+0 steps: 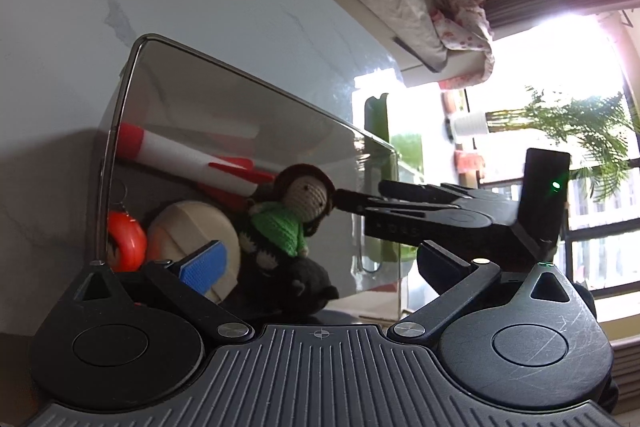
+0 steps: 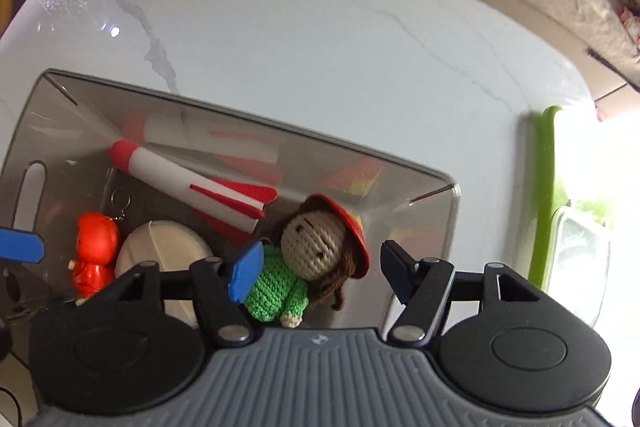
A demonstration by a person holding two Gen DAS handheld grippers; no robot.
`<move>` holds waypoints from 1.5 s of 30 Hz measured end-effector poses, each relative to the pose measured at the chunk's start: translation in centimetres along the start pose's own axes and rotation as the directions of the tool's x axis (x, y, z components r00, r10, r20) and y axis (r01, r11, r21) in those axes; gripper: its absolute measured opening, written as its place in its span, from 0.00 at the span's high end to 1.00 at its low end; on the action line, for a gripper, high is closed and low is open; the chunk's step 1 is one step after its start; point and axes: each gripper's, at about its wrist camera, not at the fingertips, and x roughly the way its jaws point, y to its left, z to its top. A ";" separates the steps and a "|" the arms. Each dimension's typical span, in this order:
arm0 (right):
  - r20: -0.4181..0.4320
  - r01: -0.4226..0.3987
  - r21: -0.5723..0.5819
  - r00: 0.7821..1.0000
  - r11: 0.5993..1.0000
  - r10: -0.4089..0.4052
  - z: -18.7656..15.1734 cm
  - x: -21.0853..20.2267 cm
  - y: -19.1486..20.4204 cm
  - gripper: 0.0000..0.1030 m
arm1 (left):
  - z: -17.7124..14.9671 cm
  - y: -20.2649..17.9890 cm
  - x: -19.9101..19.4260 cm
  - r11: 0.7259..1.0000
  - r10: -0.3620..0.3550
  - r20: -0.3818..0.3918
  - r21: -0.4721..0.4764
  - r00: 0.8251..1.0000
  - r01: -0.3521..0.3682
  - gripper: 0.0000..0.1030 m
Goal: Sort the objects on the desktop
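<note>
A clear box [image 2: 420, 227] sits on the white tabletop [image 2: 320, 27]. At the box's left side is a little red toy [image 2: 94, 251] on a key ring, then a round cream thing [image 2: 164, 247]. A red and white rocket [image 2: 188, 179] lies along the far wall. Near the right wall lies a knitted doll [image 2: 308, 259] in green. The left gripper [image 1: 320, 267] is wide open and holds nothing. The right gripper [image 2: 320, 271] is wide open over the doll, holding nothing. A green tray [image 2: 544, 195] is at the right edge.
</note>
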 end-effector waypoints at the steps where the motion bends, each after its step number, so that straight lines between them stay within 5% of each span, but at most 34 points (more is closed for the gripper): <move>1: 0.031 -0.013 0.011 0.999 1.000 0.012 -0.3 -1.1 -0.6 0.34 | 0.0 -0.2 -0.2 1.000 -0.001 0.005 0.001 1.000 0.001 0.00; 4: 0.130 -0.091 0.088 0.988 0.992 0.079 -1.7 -4.4 -3.7 0.34 | 0.3 -0.7 -1.5 1.000 0.001 0.039 0.020 0.999 -0.002 0.00; 7: 0.188 -0.146 0.172 0.976 0.974 0.113 -3.9 -6.0 -7.3 0.33 | 0.6 -0.2 -3.2 0.995 0.077 0.096 0.056 0.992 -0.083 0.00; 10: 0.229 -0.144 0.222 0.969 0.964 0.092 -7.0 -4.5 -9.4 0.37 | 0.6 1.4 -4.4 0.959 0.258 0.177 0.068 0.950 -0.273 0.00; 13: 0.245 -0.237 0.265 0.954 0.935 0.172 -8.8 -2.1 -10.6 0.44 | 0.7 3.3 -3.6 0.907 0.405 0.178 0.043 0.897 -0.419 0.00; 19: 0.265 -0.307 0.269 0.935 0.913 0.237 -10.1 1.4 -10.5 0.61 | 0.6 4.5 0.3 0.848 0.521 0.114 0.049 0.846 -0.528 0.00; 22: 0.285 -0.369 0.270 0.913 0.889 0.292 -10.0 1.8 -10.0 0.88 | 0.7 4.5 0.2 0.864 0.491 0.147 0.045 0.859 -0.502 0.06; 24: 0.289 -0.345 0.269 0.920 0.899 0.266 -9.9 1.7 -9.4 0.90 | 1.4 4.5 -0.1 0.874 0.476 0.156 0.027 0.865 -0.486 0.52; 27: 0.300 -0.323 0.276 0.924 0.905 0.238 -9.5 1.7 -9.0 0.91 | 2.8 4.4 -0.7 0.888 0.452 0.171 0.009 0.875 -0.461 0.56; 31: 0.313 -0.352 0.294 0.914 0.888 0.259 -9.3 2.1 -9.1 0.91 | 4.1 2.5 -0.4 0.865 0.478 0.209 0.055 0.853 -0.498 0.49; 34: 0.352 -0.342 0.288 0.907 0.895 0.233 -10.0 1.9 -9.1 0.90 | 4.2 0.5 0.1 0.809 0.542 0.246 0.106 0.804 -0.578 0.37; 35: 0.377 -0.345 0.294 0.899 0.891 0.223 -10.4 1.7 -9.3 0.85 | 4.0 -0.4 0.0 0.782 0.567 0.274 0.118 0.777 -0.612 0.24; 36: 0.403 -0.347 0.301 0.891 0.888 0.211 -10.9 1.5 -9.6 0.72 | 3.7 -1.5 -0.3 0.746 0.592 0.319 0.130 0.740 -0.653 0.13; 38: 0.476 -0.333 0.337 0.867 0.881 0.146 -12.8 0.2 -10.8 0.46 | 2.8 -4.4 -0.8 0.662 0.626 0.420 0.159 0.657 -0.732 0.09; 39: 0.525 -0.339 0.356 0.844 0.871 0.114 -14.2 -0.4 -11.8 0.30 | 2.3 -6.0 -0.8 0.635 0.626 0.456 0.174 0.633 -0.753 0.09; 40: 0.569 -0.344 0.375 0.819 0.861 0.079 -15.6 -0.9 -12.7 0.25 | 1.9 -7.6 -0.7 0.623 0.611 0.486 0.192 0.625 -0.758 0.09; 42: 0.589 -0.307 0.450 0.808 0.838 -0.020 -18.3 -1.2 -14.9 0.21 | 0.7 -12.0 0.5 0.637 0.529 0.527 0.271 0.665 -0.722 0.09; 43: 0.586 -0.286 0.492 0.808 0.822 -0.070 -19.7 -1.1 -16.2 0.21 | 0.1 -14.3 1.5 0.657 0.472 0.528 0.323 0.706 -0.681 0.09; 45: 0.558 -0.280 0.563 0.823 0.777 -0.107 -21.6 -0.4 -18.5 0.21 | -0.5 -18.3 4.5 0.730 0.324 0.460 0.435 0.827 -0.528 0.06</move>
